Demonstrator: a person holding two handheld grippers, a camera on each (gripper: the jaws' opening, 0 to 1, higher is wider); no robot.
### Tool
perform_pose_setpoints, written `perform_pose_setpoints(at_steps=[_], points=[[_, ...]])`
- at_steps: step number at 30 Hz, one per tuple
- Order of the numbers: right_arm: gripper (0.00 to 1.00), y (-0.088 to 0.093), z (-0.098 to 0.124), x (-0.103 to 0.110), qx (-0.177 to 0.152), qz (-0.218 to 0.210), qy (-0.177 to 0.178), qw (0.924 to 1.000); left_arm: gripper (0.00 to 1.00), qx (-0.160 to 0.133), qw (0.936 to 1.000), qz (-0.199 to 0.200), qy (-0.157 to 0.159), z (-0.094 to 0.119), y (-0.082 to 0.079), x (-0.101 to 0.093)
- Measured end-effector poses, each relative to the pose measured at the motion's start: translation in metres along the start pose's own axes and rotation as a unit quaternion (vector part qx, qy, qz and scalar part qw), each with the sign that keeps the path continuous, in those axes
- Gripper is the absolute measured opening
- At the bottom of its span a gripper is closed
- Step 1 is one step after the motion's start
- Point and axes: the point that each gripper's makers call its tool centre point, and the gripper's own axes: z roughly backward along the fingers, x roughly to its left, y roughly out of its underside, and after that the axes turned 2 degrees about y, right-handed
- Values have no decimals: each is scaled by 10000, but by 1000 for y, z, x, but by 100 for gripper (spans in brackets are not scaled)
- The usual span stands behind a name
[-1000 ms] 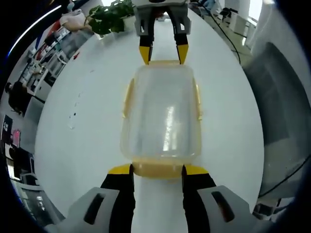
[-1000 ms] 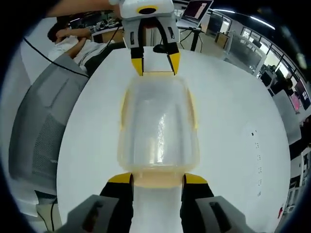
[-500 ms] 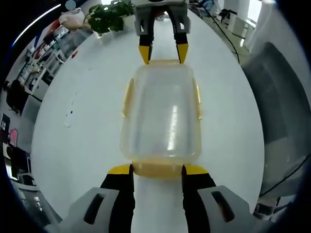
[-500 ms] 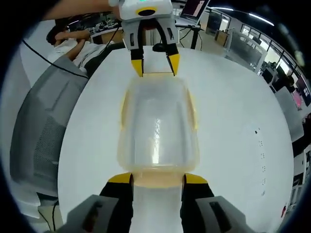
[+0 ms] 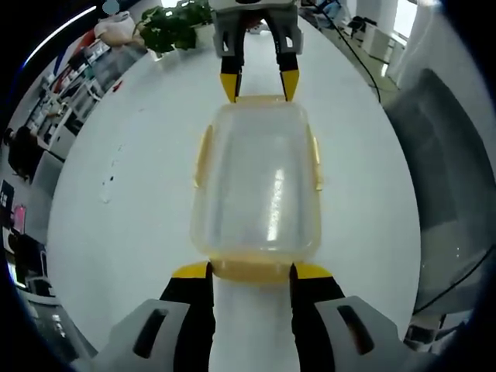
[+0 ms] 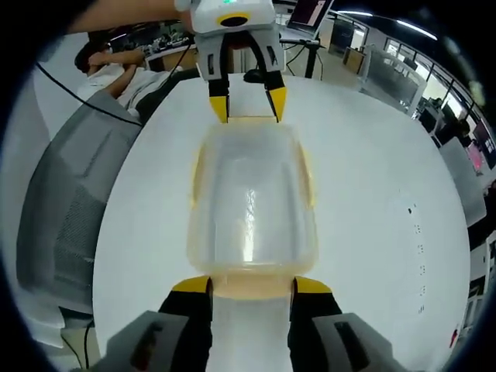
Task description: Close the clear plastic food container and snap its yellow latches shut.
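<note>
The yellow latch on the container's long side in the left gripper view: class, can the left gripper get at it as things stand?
Probably yes. The left gripper straddles the near end latch, and the white table beside the side latch looks bare.

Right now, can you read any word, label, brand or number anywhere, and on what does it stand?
None can be read.
The clear container bears no label or print.
The white table carries small dark marks, too small to read.
The laptop screen behind the table is too blurred to read.
</note>
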Motion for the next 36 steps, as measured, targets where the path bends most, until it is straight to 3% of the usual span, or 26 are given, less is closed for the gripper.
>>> perform_pose_setpoints(at_steps=[8,11,13,17,20,22,25,28,33,36], points=[[38,5,0,2,72,13,49,10000,38,7,10000,35,-61,3,2,0],[43,7,3,4,49,-170,31,9998,45,-15,9999,90,-128,5,4,0],[42,7,8,3,-19,-228,78,9997,46,-63,9998,59,-155,6,5,-3],[41,10,14,3,-128,-454,168,9987,44,-188,9988,407,-183,11,7,-8],[37,11,19,1,-237,-902,375,9949,43,-421,9955,812,-243,15,3,-9],[36,7,21,1,-429,-1224,440,9906,43,-521,9937,917,-377,19,1,-5],[37,8,22,1,-457,-1613,518,9845,43,-717,9876,1298,-510,19,-1,-2],[34,7,23,3,-486,-1916,563,9787,44,-651,9865,1381,-586,18,0,-3],[34,-3,25,0,-808,-2792,590,9550,44,-889,9741,1970,-669,20,-6,0],[34,-5,24,-1,-885,-3192,609,9416,43,-825,9709,2144,-677,21,-4,0]])
